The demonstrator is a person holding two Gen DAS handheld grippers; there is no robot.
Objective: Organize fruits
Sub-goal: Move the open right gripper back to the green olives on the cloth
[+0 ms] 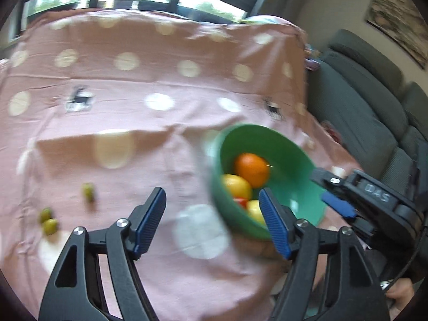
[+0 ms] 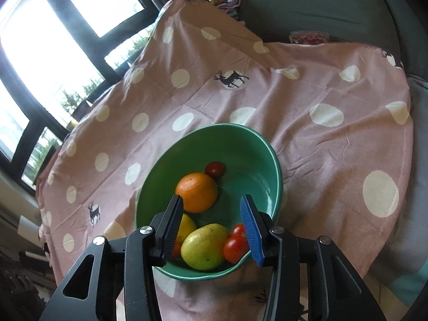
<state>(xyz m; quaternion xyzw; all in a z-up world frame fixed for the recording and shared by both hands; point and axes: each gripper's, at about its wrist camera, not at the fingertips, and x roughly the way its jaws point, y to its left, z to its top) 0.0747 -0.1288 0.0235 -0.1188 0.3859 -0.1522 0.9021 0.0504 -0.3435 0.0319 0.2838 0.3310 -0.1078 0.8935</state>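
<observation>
A green bowl sits on the pink dotted cloth and holds an orange, a yellow-green fruit, another yellow fruit and red tomatoes. My right gripper hangs open over the bowl's near side, with the yellow-green fruit lying below its fingers, untouched. It also shows at the bowl's right rim as the right gripper. My left gripper is open and empty, just left of the bowl. Three small green fruits lie on the cloth at the left.
The cloth drapes over a table whose edges fall away on the right. A grey sofa stands beyond it. Dark-framed windows fill the far side. A framed picture hangs on the wall.
</observation>
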